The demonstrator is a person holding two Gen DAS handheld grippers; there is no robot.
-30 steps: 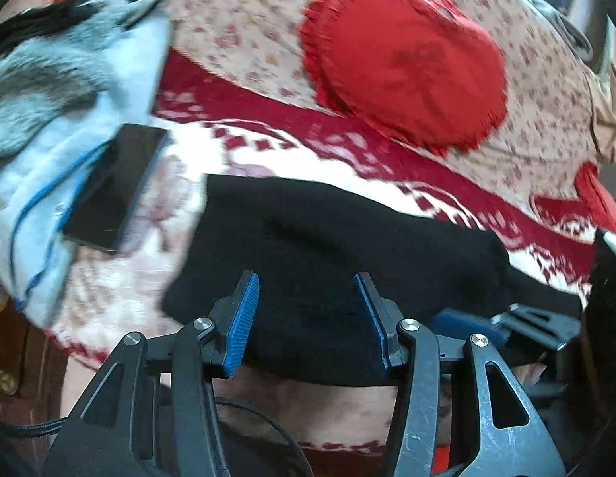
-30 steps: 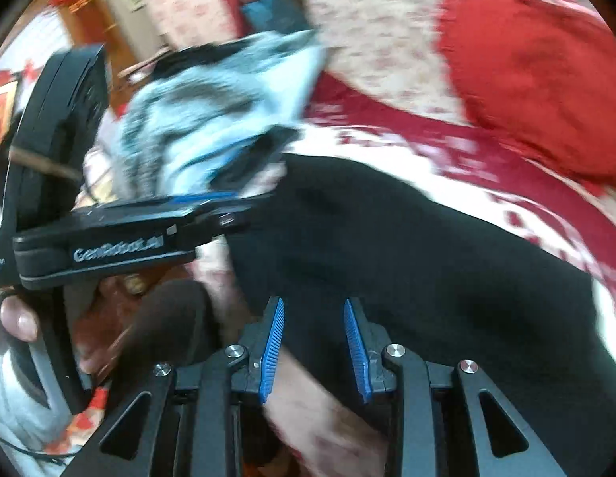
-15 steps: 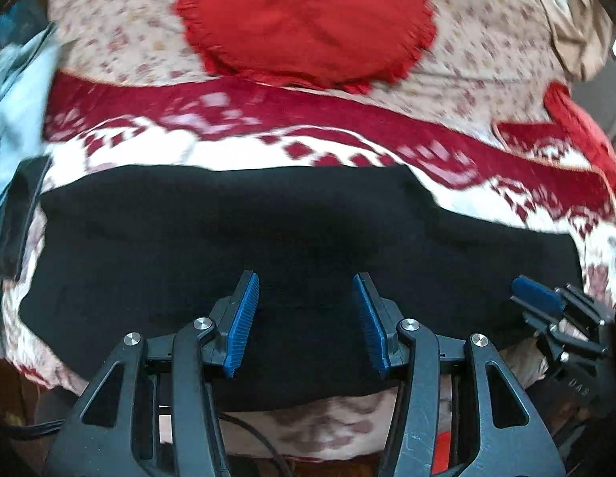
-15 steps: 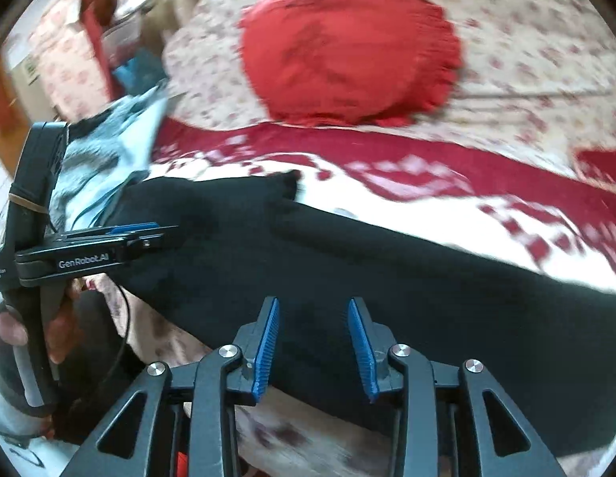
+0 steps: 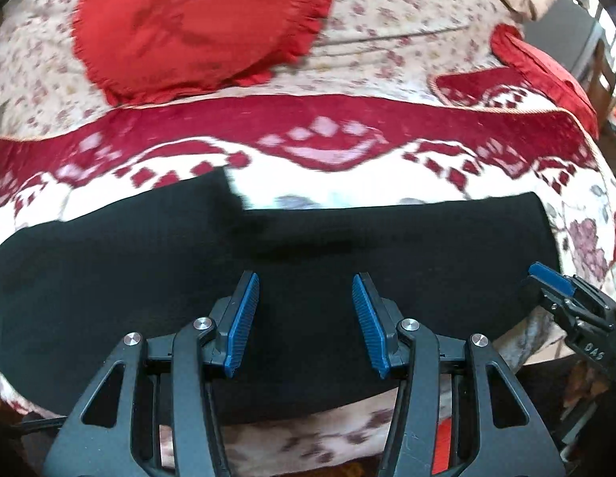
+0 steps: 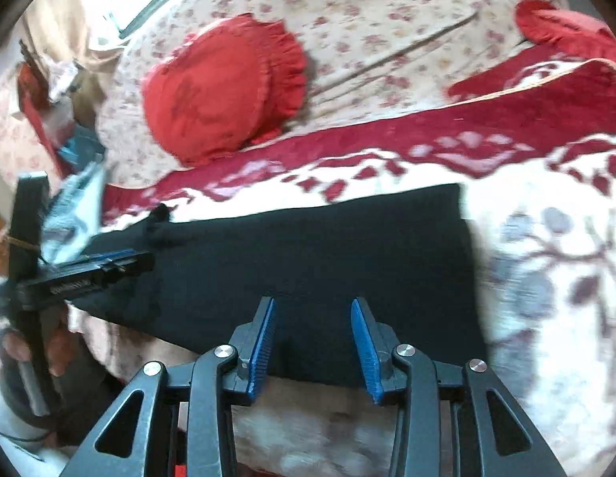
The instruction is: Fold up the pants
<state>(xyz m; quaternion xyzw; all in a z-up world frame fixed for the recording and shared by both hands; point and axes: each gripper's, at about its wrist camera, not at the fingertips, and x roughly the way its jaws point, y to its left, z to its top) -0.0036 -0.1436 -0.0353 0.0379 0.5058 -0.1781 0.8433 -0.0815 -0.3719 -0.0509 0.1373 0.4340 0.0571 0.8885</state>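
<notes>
Black pants [image 5: 308, 246] lie flat in a long strip across a red-and-white patterned blanket [image 5: 327, 151], along its near edge. My left gripper [image 5: 306, 318] is open and hovers over the middle of the pants. My right gripper [image 6: 312, 342] is open and empty above the near edge of the pants [image 6: 308, 246], close to their right end. The right gripper also shows at the right edge of the left wrist view [image 5: 562, 294]. The left gripper shows at the left of the right wrist view [image 6: 97, 266].
A round red frilled cushion [image 5: 196, 28] lies behind the pants on a floral sheet [image 5: 387, 20]. A second red cushion [image 5: 546, 67] is at the far right. Grey-blue clothing [image 6: 73, 206] lies at the left end. The blanket's edge drops off just below the pants.
Both views have swung to the right along the pants. The grey clothing and dark phone have left the left wrist view. Both grippers stay open.
</notes>
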